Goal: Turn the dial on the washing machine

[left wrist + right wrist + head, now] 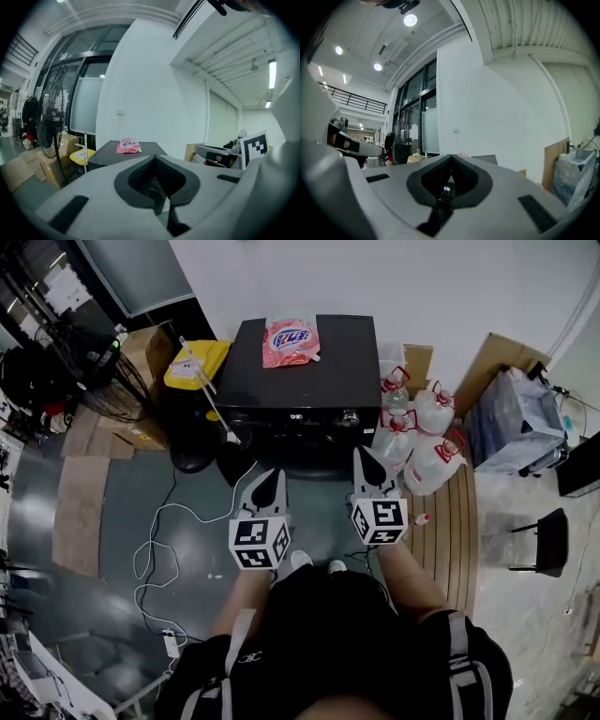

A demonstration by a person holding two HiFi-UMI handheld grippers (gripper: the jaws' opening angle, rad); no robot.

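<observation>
A black washing machine (298,371) stands against the white wall, with a round silver dial (350,417) at the right of its front panel and a small lit display (296,415) at the middle. A pink detergent pouch (291,340) lies on its top. Both grippers hover side by side in front of the machine, short of the panel. My left gripper (271,476) is shut with nothing in it. My right gripper (364,456) is shut and empty too, a little below the dial. The right gripper view shows the lit display (447,189) through the gap behind its tips.
Several large water jugs (420,432) with red caps crowd the machine's right side. A yellow box (197,364), a fan stand and cardboard boxes (141,352) sit to the left. A white cable (164,531) loops over the floor. A grey bin (516,418) stands further right.
</observation>
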